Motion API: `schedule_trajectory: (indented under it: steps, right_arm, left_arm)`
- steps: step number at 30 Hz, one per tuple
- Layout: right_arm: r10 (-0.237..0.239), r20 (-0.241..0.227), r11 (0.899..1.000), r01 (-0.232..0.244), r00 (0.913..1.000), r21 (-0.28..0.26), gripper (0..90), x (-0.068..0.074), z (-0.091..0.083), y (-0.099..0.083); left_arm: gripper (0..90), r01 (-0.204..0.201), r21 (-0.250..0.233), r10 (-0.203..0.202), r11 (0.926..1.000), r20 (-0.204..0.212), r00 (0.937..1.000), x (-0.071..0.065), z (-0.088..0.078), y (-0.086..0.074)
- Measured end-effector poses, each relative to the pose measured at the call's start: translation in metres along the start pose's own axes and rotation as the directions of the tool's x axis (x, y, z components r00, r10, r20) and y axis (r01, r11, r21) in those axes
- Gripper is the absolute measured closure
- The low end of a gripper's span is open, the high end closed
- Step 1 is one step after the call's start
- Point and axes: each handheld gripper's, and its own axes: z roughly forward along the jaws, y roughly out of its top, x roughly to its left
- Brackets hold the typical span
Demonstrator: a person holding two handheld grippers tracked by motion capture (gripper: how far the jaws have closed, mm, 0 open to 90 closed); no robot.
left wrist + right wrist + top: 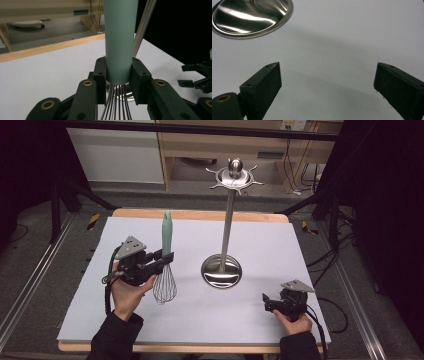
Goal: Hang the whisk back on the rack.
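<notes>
A whisk (165, 265) with a pale green handle (120, 42) and a wire head stands upright, handle up, at the left of the white table. My left gripper (168, 256) is shut on the bottom of that handle, its pads (100, 75) pressing both sides just above the wires. A steel utensil stand (226, 235) with a round base (252, 17) and a hooked crown rises at mid-table. My right gripper (266, 301) rests low at the front right, jaws wide open over bare table, nothing between them (327, 82).
The white table top (260, 245) has a wooden rim at the back. Dark floor, metal rails and cables lie around it. A person's hands and dark sleeves come in from the bottom edge.
</notes>
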Motion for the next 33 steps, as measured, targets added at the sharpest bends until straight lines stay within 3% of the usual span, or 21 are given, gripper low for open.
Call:
schedule_trajectory:
  steps: [5, 17, 33]
  right_arm:
    - [0.008, -0.003, 1.0, -0.008, 1.0, -0.006, 8.0, 0.0, -0.001, 0.0]
    - [0.007, -0.001, 1.0, -0.007, 1.0, -0.009, 8.0, -0.001, -0.001, 0.001]
    - [0.0, 0.0, 1.0, 0.0, 1.0, -0.012, 8.1, -0.001, -0.001, 0.001]
  left_arm:
    - [68.6, -0.012, -0.03, 0.013, 0.9995, 0.025, 0.9996, -0.006, 0.002, 0.009]
    - [68.6, -0.034, -0.065, 0.037, 0.9973, 0.044, 0.9984, -0.016, 0.001, 0.028]
    - [68.6, -0.096, -0.074, 0.101, 0.9926, 0.071, 0.9923, -0.036, 0.011, 0.056]
